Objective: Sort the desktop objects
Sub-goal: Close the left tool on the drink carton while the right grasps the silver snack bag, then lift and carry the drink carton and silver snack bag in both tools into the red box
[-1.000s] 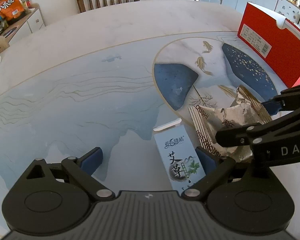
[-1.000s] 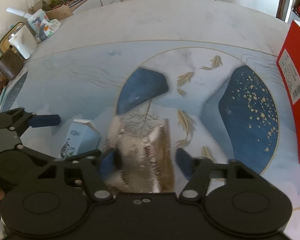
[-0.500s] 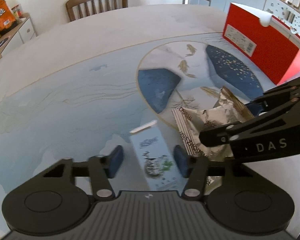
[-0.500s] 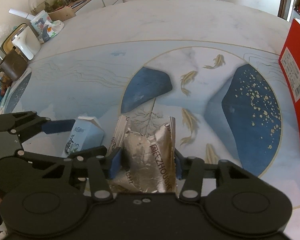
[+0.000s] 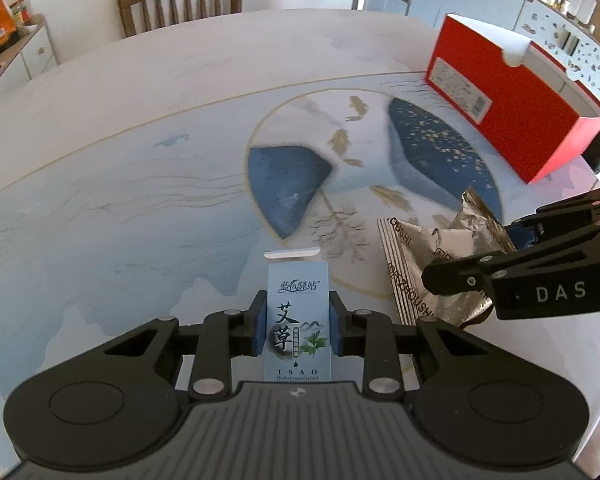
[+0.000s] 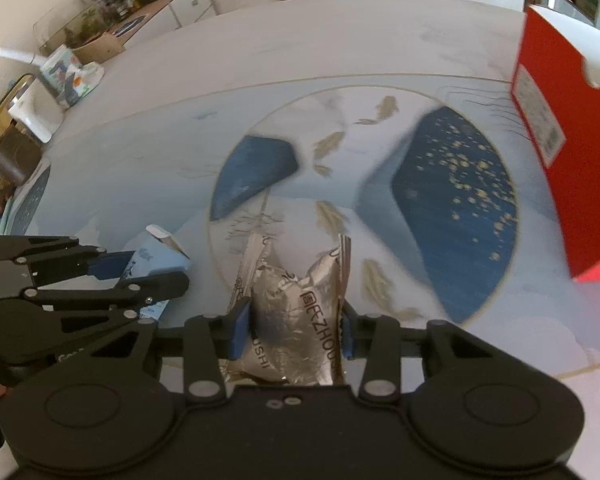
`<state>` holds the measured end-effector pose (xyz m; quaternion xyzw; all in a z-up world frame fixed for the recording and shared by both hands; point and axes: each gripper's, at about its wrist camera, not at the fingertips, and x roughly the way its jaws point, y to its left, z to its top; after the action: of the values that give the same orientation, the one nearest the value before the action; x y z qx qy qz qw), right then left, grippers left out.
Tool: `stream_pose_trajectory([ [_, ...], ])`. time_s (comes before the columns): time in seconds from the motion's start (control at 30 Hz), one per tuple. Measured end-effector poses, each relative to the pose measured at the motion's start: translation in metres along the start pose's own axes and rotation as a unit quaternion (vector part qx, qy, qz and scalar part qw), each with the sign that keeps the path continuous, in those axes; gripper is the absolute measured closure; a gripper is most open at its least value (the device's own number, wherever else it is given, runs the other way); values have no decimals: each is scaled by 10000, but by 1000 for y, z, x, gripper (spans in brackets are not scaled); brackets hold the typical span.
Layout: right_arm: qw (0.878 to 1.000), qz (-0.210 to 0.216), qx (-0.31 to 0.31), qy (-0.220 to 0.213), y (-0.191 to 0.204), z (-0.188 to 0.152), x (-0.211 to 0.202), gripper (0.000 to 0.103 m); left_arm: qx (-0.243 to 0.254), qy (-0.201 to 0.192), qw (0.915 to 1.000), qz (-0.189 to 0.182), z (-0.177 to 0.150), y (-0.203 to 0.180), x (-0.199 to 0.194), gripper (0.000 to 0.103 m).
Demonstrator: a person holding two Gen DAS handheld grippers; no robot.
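My left gripper (image 5: pixel 298 326) is shut on a light blue carton (image 5: pixel 298 320) with a green leaf print, its blue pads pressed to both sides. My right gripper (image 6: pixel 294 330) is shut on a crumpled silver foil snack bag (image 6: pixel 300 312). In the left wrist view the foil bag (image 5: pixel 436 264) lies to the right, with the right gripper (image 5: pixel 512 256) around it. In the right wrist view the carton (image 6: pixel 156 256) and the left gripper (image 6: pixel 104 266) are at the left. An open red box (image 5: pixel 512 100) stands at the far right of the table.
The table (image 5: pixel 120 160) is large with a blue and white painted pattern. A wooden chair (image 5: pixel 180 0) stands at its far edge. The red box also shows in the right wrist view (image 6: pixel 560 132). A side cabinet with clutter (image 6: pixel 100 28) is off the far left.
Both grippers have closed, the left on the blue carton and the right on the foil bag. Both views have shifted; whether the objects have left the table cannot be told.
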<state>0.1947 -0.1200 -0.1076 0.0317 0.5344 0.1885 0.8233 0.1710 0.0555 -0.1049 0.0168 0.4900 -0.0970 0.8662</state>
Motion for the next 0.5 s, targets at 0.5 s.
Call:
stream_pose_trajectory([
  [0.5,9995,-63,245,-167,-27,-5,-37,62,79,-18,9995,-291,19,-35,-13,75],
])
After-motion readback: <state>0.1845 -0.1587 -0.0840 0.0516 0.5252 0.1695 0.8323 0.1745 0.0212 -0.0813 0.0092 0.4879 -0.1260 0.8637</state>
